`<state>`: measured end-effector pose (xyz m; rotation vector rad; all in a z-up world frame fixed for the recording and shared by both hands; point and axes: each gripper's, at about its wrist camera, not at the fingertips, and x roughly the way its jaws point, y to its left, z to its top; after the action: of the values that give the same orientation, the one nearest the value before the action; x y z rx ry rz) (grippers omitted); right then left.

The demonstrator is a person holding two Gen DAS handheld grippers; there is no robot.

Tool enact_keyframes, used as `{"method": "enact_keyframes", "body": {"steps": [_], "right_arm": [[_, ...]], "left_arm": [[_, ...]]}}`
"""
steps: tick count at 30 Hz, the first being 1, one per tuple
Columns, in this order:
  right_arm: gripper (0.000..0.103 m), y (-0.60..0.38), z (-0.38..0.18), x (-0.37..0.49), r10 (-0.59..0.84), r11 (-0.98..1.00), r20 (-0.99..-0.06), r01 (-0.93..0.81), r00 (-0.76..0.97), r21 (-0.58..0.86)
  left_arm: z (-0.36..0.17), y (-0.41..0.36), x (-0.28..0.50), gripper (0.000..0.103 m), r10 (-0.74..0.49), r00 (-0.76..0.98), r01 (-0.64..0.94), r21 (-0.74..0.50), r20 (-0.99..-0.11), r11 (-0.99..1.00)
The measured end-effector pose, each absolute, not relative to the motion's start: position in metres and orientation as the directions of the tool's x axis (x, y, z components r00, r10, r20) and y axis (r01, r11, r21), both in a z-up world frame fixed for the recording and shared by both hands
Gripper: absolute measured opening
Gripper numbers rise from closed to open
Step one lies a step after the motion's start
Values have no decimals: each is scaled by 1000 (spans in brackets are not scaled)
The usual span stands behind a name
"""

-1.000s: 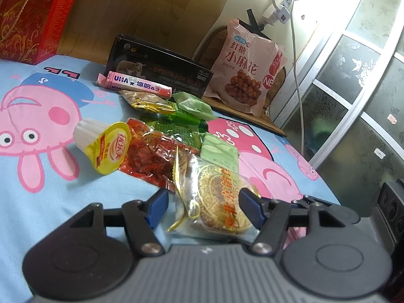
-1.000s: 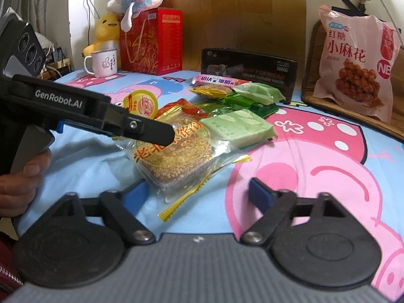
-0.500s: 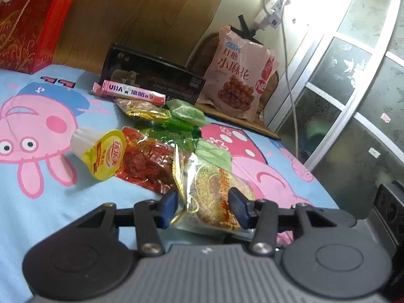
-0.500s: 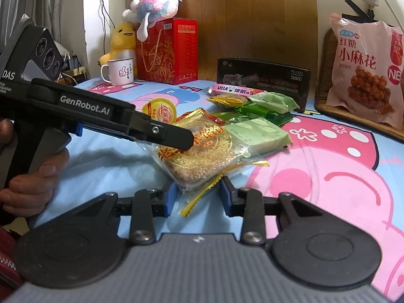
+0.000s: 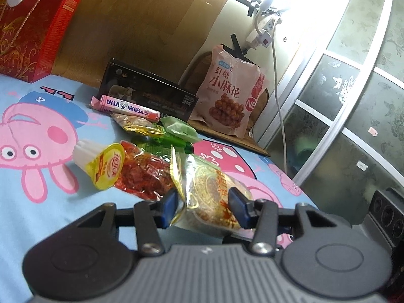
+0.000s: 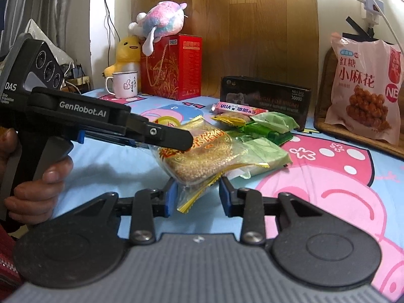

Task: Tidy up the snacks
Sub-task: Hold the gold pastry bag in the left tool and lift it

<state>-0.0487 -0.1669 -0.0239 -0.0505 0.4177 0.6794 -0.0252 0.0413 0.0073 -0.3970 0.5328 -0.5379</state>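
A round sesame cake in a clear wrapper with gold edges [image 5: 214, 192] [image 6: 202, 156] is lifted off the blue cartoon cloth. My left gripper [image 5: 204, 208] is shut on it, seen from the side in the right wrist view [image 6: 161, 139]. My right gripper [image 6: 197, 195] is shut on the wrapper's lower edge. Behind lie a yellow-lidded jelly cup [image 5: 101, 169], a red snack packet [image 5: 144, 174], green packets [image 5: 176, 131] [image 6: 262, 151], a gold packet [image 6: 232, 120] and a pink UHA candy stick [image 5: 126, 107] [image 6: 240, 108].
A black box [image 5: 149, 96] [image 6: 265, 96] and a pink bag of fried twists [image 5: 229, 96] [image 6: 366, 96] stand at the back. A red gift box [image 6: 171, 68], plush toys and a white mug [image 6: 123, 84] stand far left. The cloth's edge drops off at right.
Both grippers have closed from open onto the sesame cake packet and lifted it off the cloth; the left one has tilted upward.
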Motion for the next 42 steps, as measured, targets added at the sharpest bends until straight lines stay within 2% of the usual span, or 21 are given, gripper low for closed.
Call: {"method": "enact_keyframes", "body": {"steps": [7,14,21,29,37,42], "right_arm": [[39,-164,-26,-45,596,782,-409,-616,692,96],[39,-159,-33,-42,594,778,-444,-619,671,105],[42,-159,-35,-40,595,778,-457,-616,661,122],[48,-157,-35,-40,595,776,-461,-620,658,115],[49,-157,-35,-41,595,776,-461,-621,659,114],[50,-156,-35,-41,595,775,-460,-621,659,114]], "left_arm": [[4,42,-18,45,-564,714,339,-500,-415,797],[-1,43,-12,53,-563,697,316,-516,-443,797],[-1,42,-12,50,-559,699,312,-512,-446,800],[-2,43,-10,51,-559,695,307,-517,-452,799],[-2,43,-10,51,-559,695,306,-516,-453,800],[-2,43,-10,47,-555,698,305,-513,-453,802]]}}
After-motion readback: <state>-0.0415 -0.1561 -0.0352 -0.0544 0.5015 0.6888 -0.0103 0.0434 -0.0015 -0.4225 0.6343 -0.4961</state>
